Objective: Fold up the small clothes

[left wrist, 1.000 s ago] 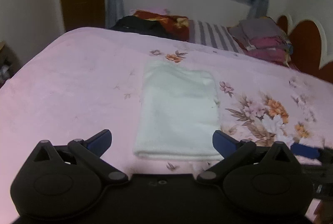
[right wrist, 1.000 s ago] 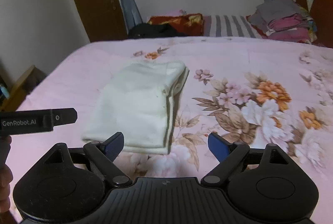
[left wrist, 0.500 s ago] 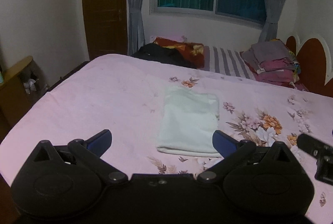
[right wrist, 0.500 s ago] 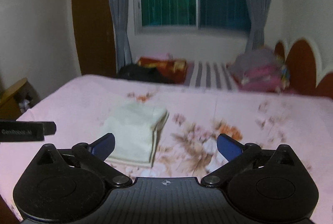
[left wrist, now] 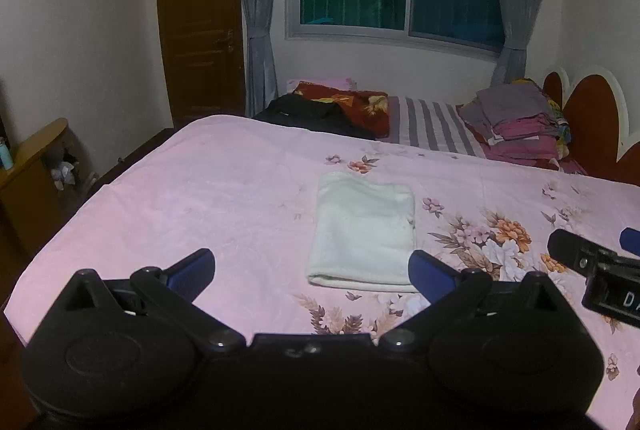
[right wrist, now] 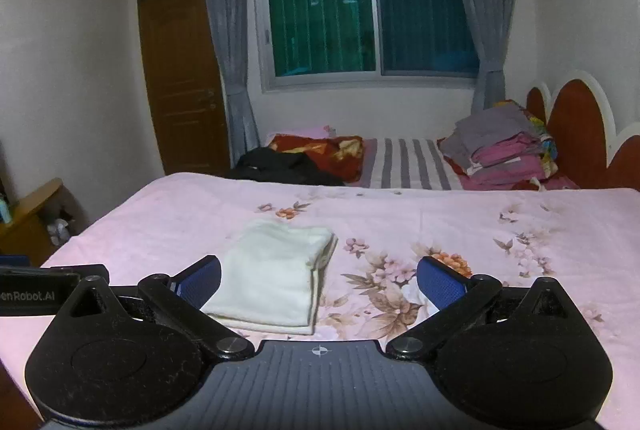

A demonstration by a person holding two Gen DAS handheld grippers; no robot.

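Note:
A small white garment (left wrist: 364,230) lies folded into a neat rectangle on the pink floral bedspread (left wrist: 200,198). It also shows in the right wrist view (right wrist: 276,274), with its layered edges on the right side. My left gripper (left wrist: 312,268) is open and empty, held back above the near edge of the bed. My right gripper (right wrist: 320,278) is open and empty too, raised off the bed to the right of the garment. Part of the right gripper (left wrist: 592,266) shows at the right edge of the left wrist view.
A stack of folded clothes (left wrist: 520,126) sits at the far right by the red headboard (left wrist: 592,126). A black garment (left wrist: 312,114) and a red patterned cloth (left wrist: 352,102) lie at the far side. A wooden cabinet (left wrist: 28,166) stands to the left of the bed.
Both grippers have pulled back and up from the folded garment, so it looks smaller and farther away. The garment has stayed in place.

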